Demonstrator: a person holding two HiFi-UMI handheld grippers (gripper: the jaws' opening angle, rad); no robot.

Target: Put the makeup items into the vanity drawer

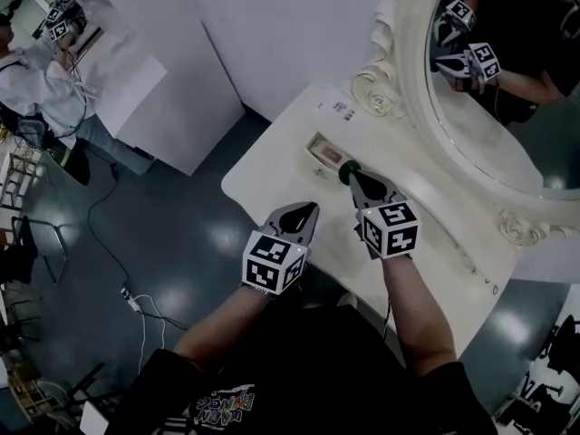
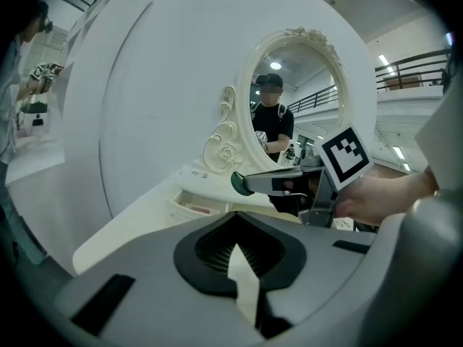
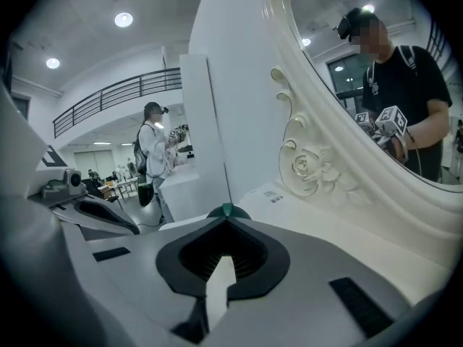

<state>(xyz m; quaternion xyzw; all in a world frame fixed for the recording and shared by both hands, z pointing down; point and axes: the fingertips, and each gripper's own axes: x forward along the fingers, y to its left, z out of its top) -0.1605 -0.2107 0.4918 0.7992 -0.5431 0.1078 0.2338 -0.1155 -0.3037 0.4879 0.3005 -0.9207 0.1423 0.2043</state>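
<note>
A white vanity table (image 1: 272, 166) has a small open drawer recess (image 1: 316, 140) in its top, with a pinkish item (image 1: 330, 158) lying inside. My right gripper (image 1: 353, 176) hovers just right of the recess, shut on a small dark green makeup item (image 1: 346, 172). That green item (image 3: 227, 210) peeks out past the jaw tips in the right gripper view. My left gripper (image 1: 311, 208) hangs nearer the table's front edge, shut and holding nothing. From the left gripper view, the right gripper (image 2: 249, 184) and green item (image 2: 237, 183) sit above the recess (image 2: 184, 194).
An ornate oval mirror (image 1: 507, 89) rises at the table's back right, reflecting me and both grippers. Another person (image 1: 36, 80) stands far left beside a white cabinet (image 1: 136, 89). A cable (image 1: 100, 234) runs across the dark floor. Small stickers (image 1: 343, 109) mark the tabletop.
</note>
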